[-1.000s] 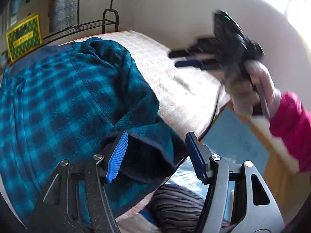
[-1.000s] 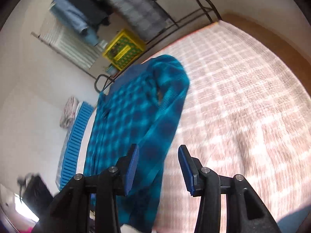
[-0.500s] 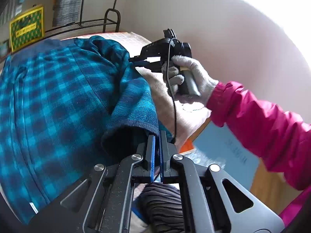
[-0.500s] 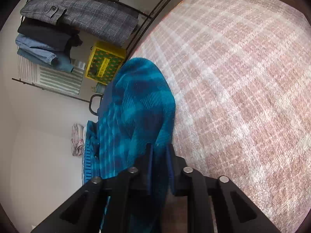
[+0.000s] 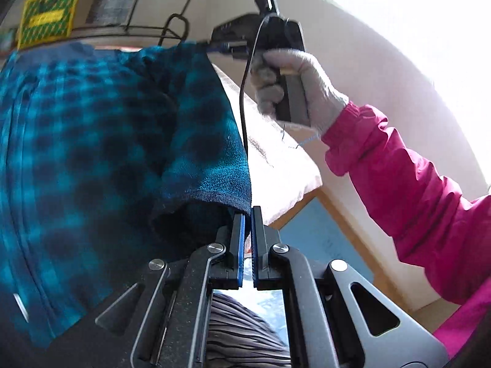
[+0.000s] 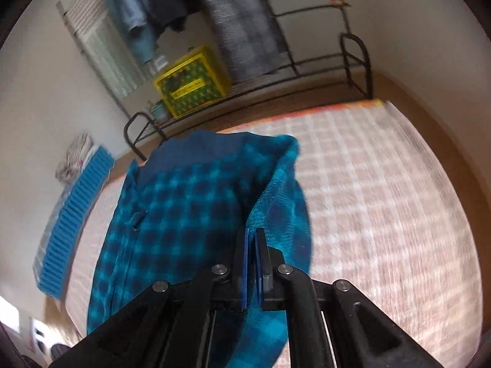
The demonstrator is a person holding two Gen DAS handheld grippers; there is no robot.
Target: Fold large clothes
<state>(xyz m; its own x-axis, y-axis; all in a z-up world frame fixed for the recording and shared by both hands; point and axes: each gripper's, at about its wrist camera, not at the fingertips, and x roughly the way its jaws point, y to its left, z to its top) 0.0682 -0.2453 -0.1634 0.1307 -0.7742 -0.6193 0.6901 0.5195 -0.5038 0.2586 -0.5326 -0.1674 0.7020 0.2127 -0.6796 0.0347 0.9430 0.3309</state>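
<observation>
A teal and navy checked fleece garment (image 5: 92, 128) lies on a bed with a pink checked cover (image 6: 383, 190). My left gripper (image 5: 248, 214) is shut on the dark hem at the garment's near corner. My right gripper (image 6: 252, 236) is shut on the garment's (image 6: 184, 214) right edge further up and holds it lifted off the cover. In the left wrist view the right gripper (image 5: 219, 47) shows at the top, held by a gloved hand (image 5: 300, 86) with a pink sleeve (image 5: 414, 190), the fleece edge stretched between the two grippers.
A black metal rack (image 6: 307, 70) with hanging clothes and a yellow crate (image 6: 193, 82) stands beyond the bed's far end. A blue ribbed panel (image 6: 73, 227) lies along the bed's left side. Striped fabric (image 5: 245, 331) and a blue floor mat (image 5: 319, 239) lie below the left gripper.
Both grippers went from open to shut on the fleece. The right gripper then rose with the garment's edge, pulling it up off the cover; the left one shifted a little with the hem.
</observation>
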